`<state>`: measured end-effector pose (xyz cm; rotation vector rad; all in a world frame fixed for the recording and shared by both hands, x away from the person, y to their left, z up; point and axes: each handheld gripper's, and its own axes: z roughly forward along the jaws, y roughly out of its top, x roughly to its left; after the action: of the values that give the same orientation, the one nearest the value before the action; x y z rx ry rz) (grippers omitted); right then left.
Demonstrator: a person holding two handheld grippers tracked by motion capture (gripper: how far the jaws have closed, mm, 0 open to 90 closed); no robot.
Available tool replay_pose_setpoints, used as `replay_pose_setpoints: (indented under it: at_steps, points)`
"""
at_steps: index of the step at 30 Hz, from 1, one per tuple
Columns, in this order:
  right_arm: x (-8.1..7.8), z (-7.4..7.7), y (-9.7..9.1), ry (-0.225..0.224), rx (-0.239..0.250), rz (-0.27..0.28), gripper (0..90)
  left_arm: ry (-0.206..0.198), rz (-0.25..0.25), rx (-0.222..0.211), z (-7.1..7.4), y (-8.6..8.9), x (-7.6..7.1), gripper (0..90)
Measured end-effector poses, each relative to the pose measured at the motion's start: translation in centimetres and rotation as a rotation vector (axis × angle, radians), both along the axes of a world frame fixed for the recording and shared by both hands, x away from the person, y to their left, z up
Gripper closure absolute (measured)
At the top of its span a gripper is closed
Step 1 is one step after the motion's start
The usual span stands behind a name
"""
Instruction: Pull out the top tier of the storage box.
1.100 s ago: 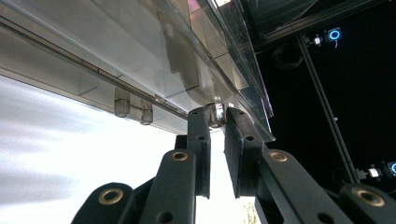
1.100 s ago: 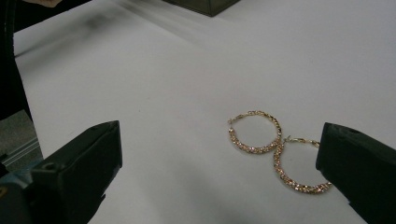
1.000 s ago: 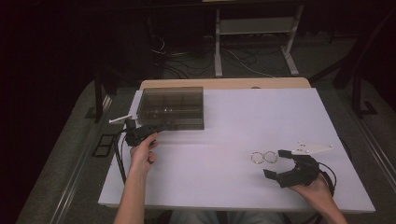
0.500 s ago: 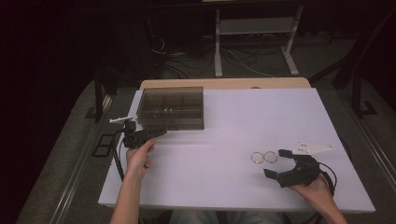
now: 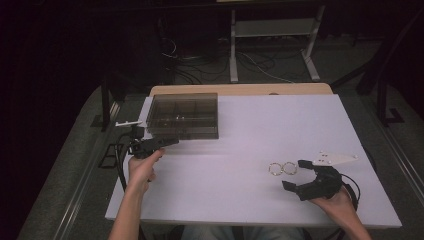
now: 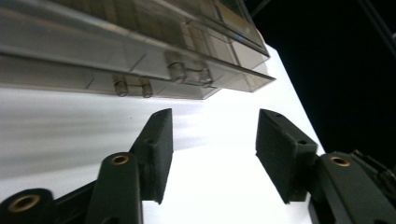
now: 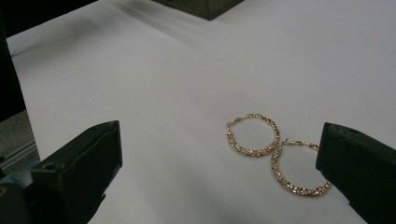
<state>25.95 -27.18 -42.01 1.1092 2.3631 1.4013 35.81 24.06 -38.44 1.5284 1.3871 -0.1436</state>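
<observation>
Two gold hoop earrings [image 5: 282, 168] lie flat on the bench [image 5: 240, 200], lower right of centre in the high view, touching each other side by side; the pair's long axis runs roughly left-right in that frame. My right gripper [image 5: 296, 175] sits just beside them, lower right, jaws spread wide and empty; in the right gripper view the earrings [image 7: 275, 151] lie ahead and toward the right jaw, nearer hoop partly behind it. Right gripper is far nearer than left; I judge the pick falls to it, w/ a short reach fwd and a slight shift toward the right jaw's side to centre a hoop.

Left gripper [image 5: 167, 142] is at mid left of the high view, jaws apart, holding nothing, tips just short of the near edge of the smoky clear compartment box [image 5: 184, 115]; left gripper view shows the box's [image 6: 140, 46] hinged side close ahead, lid down.

Vs. the earlier frames: left gripper has closed in toward the box; right gripper approx. unchanged; earrings and box not moved.
</observation>
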Motion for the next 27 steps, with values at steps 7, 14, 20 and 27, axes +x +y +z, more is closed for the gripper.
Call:
replay_pose_setpoints:
  at_steps: [7,14,20,27]
  points:
    - [0.0,0.0,0.1,-0.001,-0.002,0.004,0.0,-0.027,-0.067,0.081,1.9,-0.3,0.3,29.2]
    - [0.0,0.0,0.1,-0.001,-0.001,0.006,0.0,-0.055,-0.167,0.131,3.1,-0.8,1.1,16.6]
    - [0.0,0.0,0.1,-0.002,0.0,0.005,0.0,-0.099,-0.214,0.194,3.8,-1.2,1.6,14.4]
    - [0.0,-0.1,0.1,-0.001,-0.001,0.011,0.0,-0.144,-0.333,0.286,5.2,-1.9,2.6,14.4]
